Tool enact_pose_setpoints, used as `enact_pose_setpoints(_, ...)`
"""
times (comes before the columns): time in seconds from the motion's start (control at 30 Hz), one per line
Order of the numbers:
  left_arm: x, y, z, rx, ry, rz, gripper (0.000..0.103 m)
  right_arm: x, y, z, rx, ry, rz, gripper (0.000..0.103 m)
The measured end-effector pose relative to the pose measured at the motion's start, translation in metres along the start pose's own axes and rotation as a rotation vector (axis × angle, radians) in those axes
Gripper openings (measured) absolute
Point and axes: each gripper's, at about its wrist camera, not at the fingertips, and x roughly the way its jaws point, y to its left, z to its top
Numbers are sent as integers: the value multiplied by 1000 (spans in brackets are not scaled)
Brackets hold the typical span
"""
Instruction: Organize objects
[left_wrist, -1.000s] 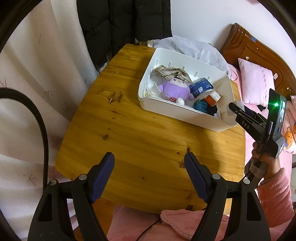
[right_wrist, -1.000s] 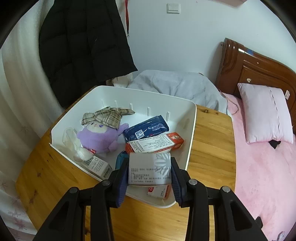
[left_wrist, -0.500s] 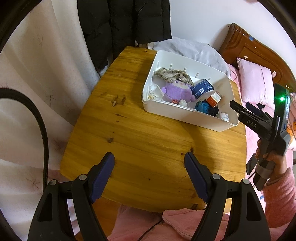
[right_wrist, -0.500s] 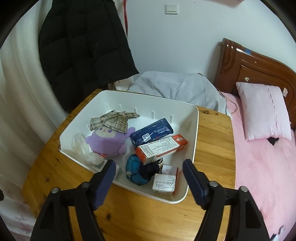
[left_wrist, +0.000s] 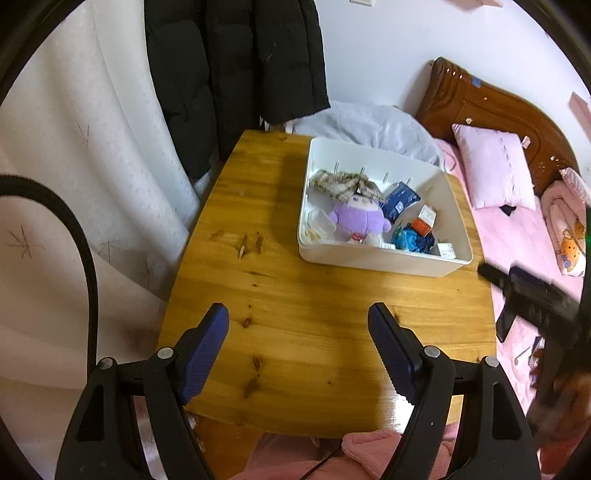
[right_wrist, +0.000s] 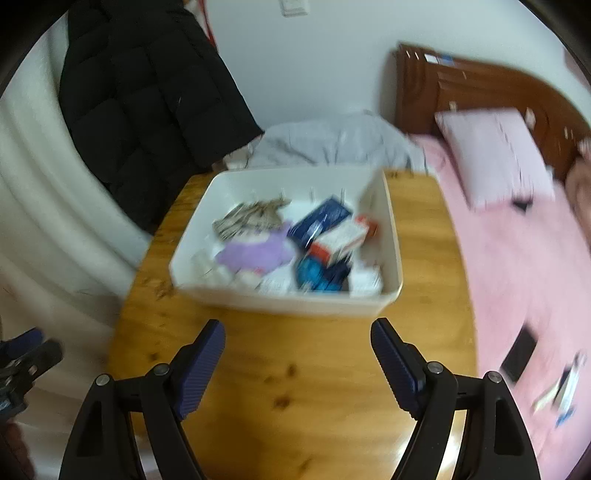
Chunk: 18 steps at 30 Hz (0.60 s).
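the right claw (right_wrist: 297, 354) hung over the near part of the wooden desk (left_wrist: 325, 325), its jaws having just been opening and standing wide apart with nothing between them, a little back from the white bin (right_wrist: 284, 301). the left claw (left_wrist: 298, 343) hovered over the near half of the same desk, its jaws likewise wide apart and empty. the bin sat on the far right part of the desk and held the sorted things: a purple plush toy (left_wrist: 356, 218), a plaid cloth (left_wrist: 341, 182) behind it, a blue packet (left_wrist: 400, 197), an orange-and-white box (left_wrist: 424, 218), a blue bundle (left_wrist: 412, 236) and a small white box (left_wrist: 447, 251) by the near right corner. the rest of the desk lay bare wood. by the look of it a drop into the bin was just done and the hands were between items. a few small things lay blurred on the pink bed (right_wrist: 524, 258) at the right; whether they belonged to the job could not be told. the next move called for finding another loose item, lowering an open claw around it, and closing.
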Motion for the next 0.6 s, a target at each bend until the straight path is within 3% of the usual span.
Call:
enact_pose_setpoints(0.23, -7, 16, 2, 40, -5, -14, 81, -31, 32, -41, 53, 46, -71, 82)
enact_pose_setpoints(0.4, -9, 22, -6, 95, 11, -7, 81, -50, 48, -60, 93, 27, -117, 82)
enact_pose_setpoints(0.5, -14, 25, -10, 123, 5, -19, 81, -59, 50, -66, 178, 23, -93, 82)
enact_pose_setpoints(0.6, -20, 27, -14, 136, -5, -24, 82, -67, 53, -72, 251, 9, -76, 91)
